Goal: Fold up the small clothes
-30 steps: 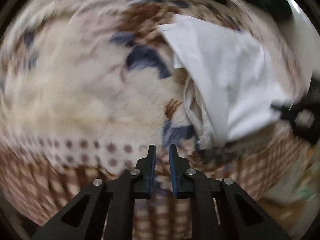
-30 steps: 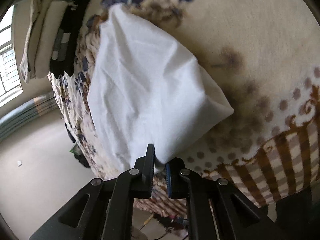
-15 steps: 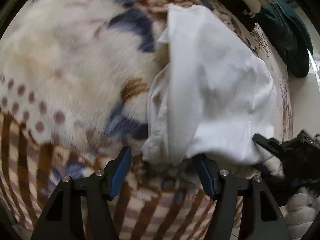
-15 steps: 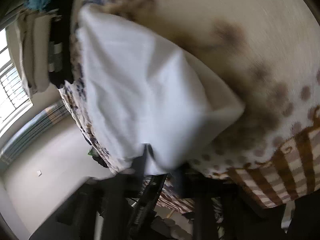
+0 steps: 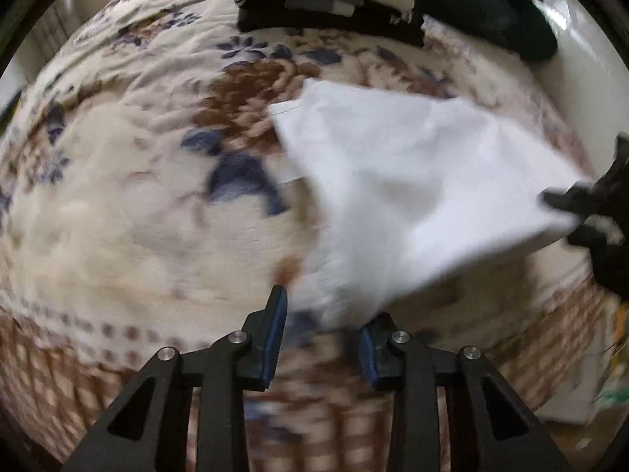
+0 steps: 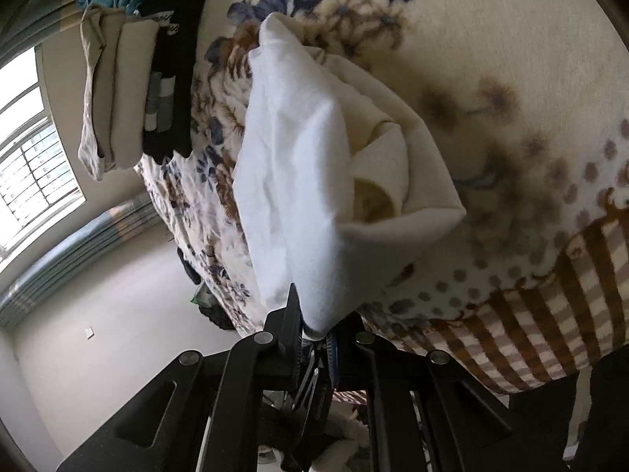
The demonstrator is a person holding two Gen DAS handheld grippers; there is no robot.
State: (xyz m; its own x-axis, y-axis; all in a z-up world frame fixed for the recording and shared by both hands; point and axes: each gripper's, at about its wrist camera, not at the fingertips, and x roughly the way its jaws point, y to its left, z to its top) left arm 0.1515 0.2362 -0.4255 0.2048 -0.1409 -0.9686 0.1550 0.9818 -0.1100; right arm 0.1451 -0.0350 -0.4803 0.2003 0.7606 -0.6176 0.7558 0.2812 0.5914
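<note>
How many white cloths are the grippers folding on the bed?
1. The white cloth lies on the floral blanket, one corner pinched in the right gripper. Others may hide in the folded stack.

The left gripper (image 5: 320, 334) opened wide around the cloth's (image 5: 412, 188) near corner, then has just been closing on it; the cloth now hangs lifted and bunched.

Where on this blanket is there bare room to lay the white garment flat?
The blanket lies bare left of the white garment, from the dotted border up to the blue-brown flowers. It is crowded along the far edge, where the folded clothes stack and dark green cloth sit.
</note>
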